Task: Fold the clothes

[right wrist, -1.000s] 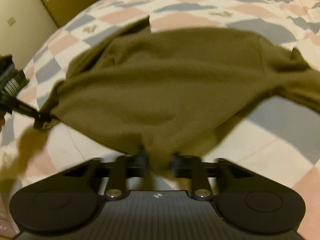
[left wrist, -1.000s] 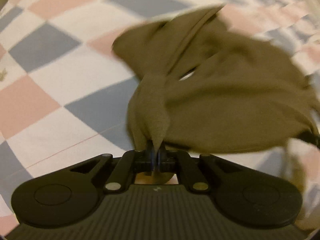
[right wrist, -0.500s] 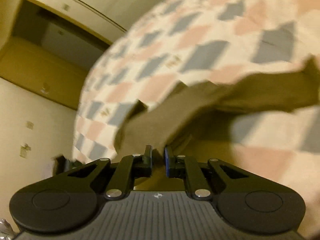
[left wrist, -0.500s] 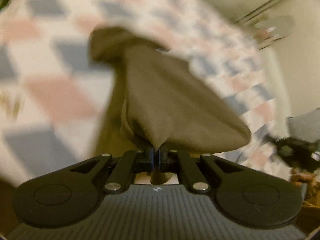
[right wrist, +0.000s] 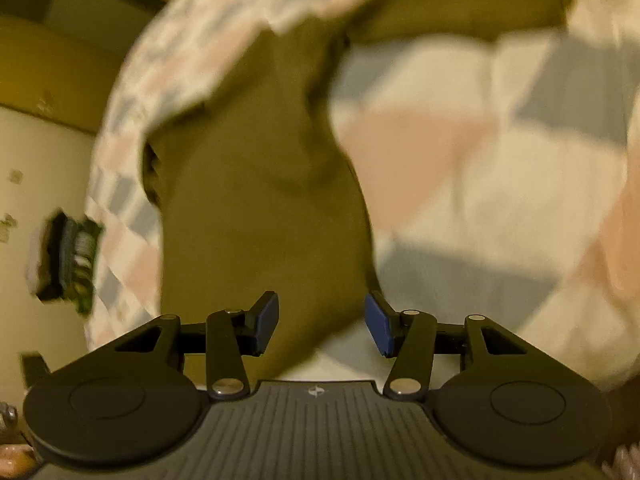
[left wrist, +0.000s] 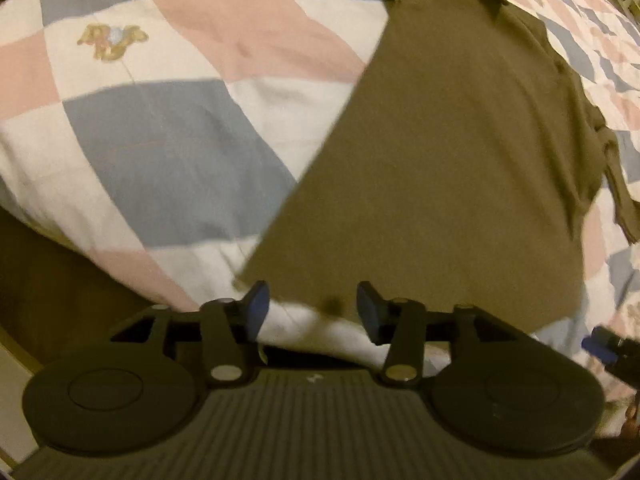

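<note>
Lying flat on the checked quilt [left wrist: 172,148], the olive garment [left wrist: 448,168] is free; left gripper [left wrist: 308,308] and right gripper [right wrist: 320,324] gape wide, empty.

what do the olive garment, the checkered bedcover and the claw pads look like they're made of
Olive garment: soft matte knit, probably cotton jersey; it drapes limply, without sheen.
Checkered bedcover: matte woven or quilted cotton, judging by its puffy surface and faint seam lines.
Left claw pads: blue, likely rubber on black plastic fingers; both claws are open.
</note>
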### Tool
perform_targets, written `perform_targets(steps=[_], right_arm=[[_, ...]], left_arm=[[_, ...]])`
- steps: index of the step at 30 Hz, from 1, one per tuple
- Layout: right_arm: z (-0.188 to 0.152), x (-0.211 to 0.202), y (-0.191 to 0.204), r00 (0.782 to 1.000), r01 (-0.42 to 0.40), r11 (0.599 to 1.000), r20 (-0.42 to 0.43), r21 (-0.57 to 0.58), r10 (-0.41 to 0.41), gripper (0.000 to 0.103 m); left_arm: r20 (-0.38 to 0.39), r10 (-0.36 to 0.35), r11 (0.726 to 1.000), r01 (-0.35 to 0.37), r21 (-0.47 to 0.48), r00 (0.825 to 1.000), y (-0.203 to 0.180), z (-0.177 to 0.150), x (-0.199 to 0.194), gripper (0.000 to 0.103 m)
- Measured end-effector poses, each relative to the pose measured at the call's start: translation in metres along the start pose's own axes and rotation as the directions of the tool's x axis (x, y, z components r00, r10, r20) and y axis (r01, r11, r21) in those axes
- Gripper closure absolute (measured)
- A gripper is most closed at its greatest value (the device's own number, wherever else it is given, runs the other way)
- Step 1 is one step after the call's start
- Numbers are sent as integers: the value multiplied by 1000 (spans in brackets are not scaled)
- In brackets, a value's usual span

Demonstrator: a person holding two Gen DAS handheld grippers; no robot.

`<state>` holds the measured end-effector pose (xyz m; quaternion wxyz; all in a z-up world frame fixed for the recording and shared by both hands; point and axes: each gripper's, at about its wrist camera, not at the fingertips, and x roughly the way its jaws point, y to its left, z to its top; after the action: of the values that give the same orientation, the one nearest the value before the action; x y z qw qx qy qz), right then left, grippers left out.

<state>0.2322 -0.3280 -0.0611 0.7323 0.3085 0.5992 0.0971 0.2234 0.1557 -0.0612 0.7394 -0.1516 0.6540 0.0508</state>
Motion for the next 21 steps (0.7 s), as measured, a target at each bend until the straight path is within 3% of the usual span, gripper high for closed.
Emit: perform_targets(steps=[4,8,10,11,13,15,17,21], right_arm=[[-16,31,-5,1000,27,999,-2,-32,-27,50],[-20,56,-7,993,75,994,95,-84,-67,38],[-19,70,-5,989,75,992,132,-97,-62,36],[-19,74,-5,990,66,993,134,-101,-53,38],[-13,81,2,997,41,994,76,-105,-33,91],[-6,76,11,999,25,995,30,-101,-22,92],[5,50,17,1000,1,998,17,-67,0,93],[24,-19,32,1000,-25,999,12,-32,25,93]], left_arm=[[2,39,996,-39,79,999,-5,15,21,48],[-64,60,983,-48,177,996,-17,22,50,50],[-102,57,974,-33,222,993,-25,23,58,86],[-120,56,970,-25,244,991,-29,24,61,98],[-113,59,963,-27,268,992,-37,25,49,100],[-98,40,959,-10,284,994,-44,25,32,100],[-77,-29,960,49,277,997,-48,21,3,100],[-83,-37,967,56,248,996,-49,5,-13,99]])
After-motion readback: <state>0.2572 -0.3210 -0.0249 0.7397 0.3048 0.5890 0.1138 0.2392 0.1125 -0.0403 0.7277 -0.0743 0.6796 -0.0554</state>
